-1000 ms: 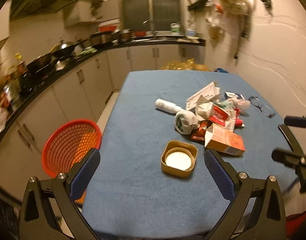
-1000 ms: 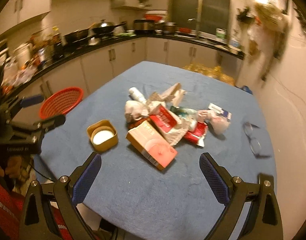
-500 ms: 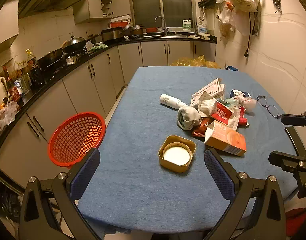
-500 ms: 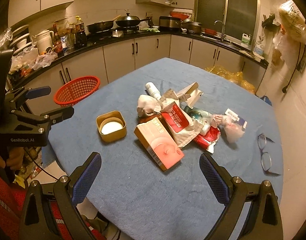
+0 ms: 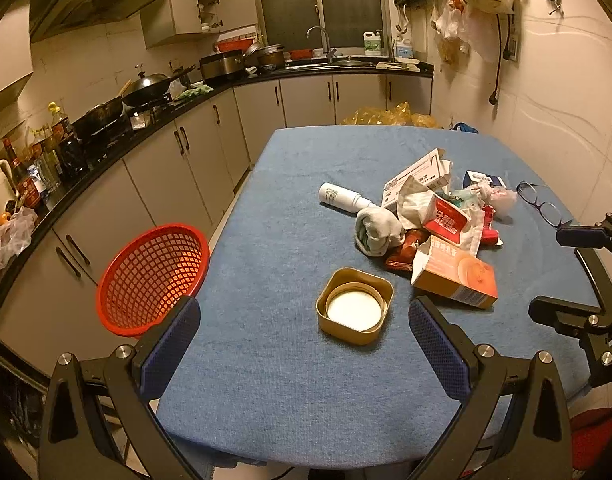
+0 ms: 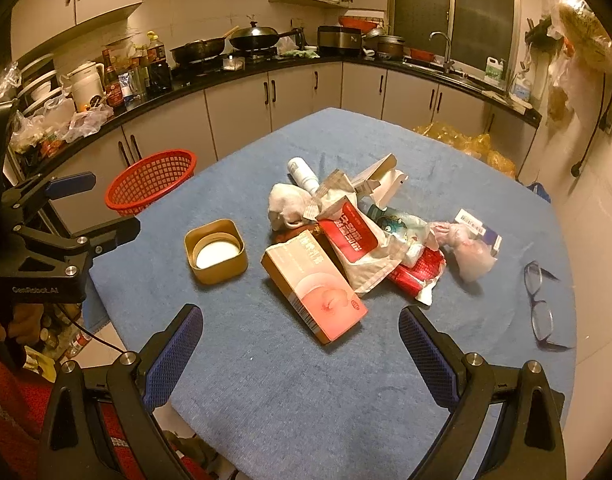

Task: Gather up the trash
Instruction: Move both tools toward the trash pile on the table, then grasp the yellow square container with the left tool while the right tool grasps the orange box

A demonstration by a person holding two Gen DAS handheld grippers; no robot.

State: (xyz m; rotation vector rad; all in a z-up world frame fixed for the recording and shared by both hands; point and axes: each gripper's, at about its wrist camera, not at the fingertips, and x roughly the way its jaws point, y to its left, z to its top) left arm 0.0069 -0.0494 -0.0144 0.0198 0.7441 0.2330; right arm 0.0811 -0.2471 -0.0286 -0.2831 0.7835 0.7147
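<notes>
A pile of trash [image 5: 429,216] [image 6: 357,224] lies mid-table on the blue cloth: an orange carton [image 5: 457,276] [image 6: 313,284], red packets, crumpled paper, a white bottle [image 5: 341,197] [image 6: 302,171] and a grey wad [image 5: 375,230]. A gold tin [image 5: 354,306] [image 6: 216,251] sits in front of the pile. A red mesh basket [image 5: 152,276] [image 6: 152,180] stands off the table's left edge. My left gripper [image 5: 306,344] is open above the near edge, facing the tin. My right gripper [image 6: 302,348] is open and empty, just short of the carton.
Eyeglasses [image 5: 541,204] [image 6: 539,306] lie on the cloth at the right. The table [image 5: 290,184] stands beside a cluttered kitchen counter [image 5: 106,128] on the left and a wall on the right. Yellow bags [image 6: 465,142] sit behind the far edge. A red sleeve shows bottom left.
Both grippers have risen and pulled back a little, so the table looks further below. Nothing on the table has moved, and both stay open.
</notes>
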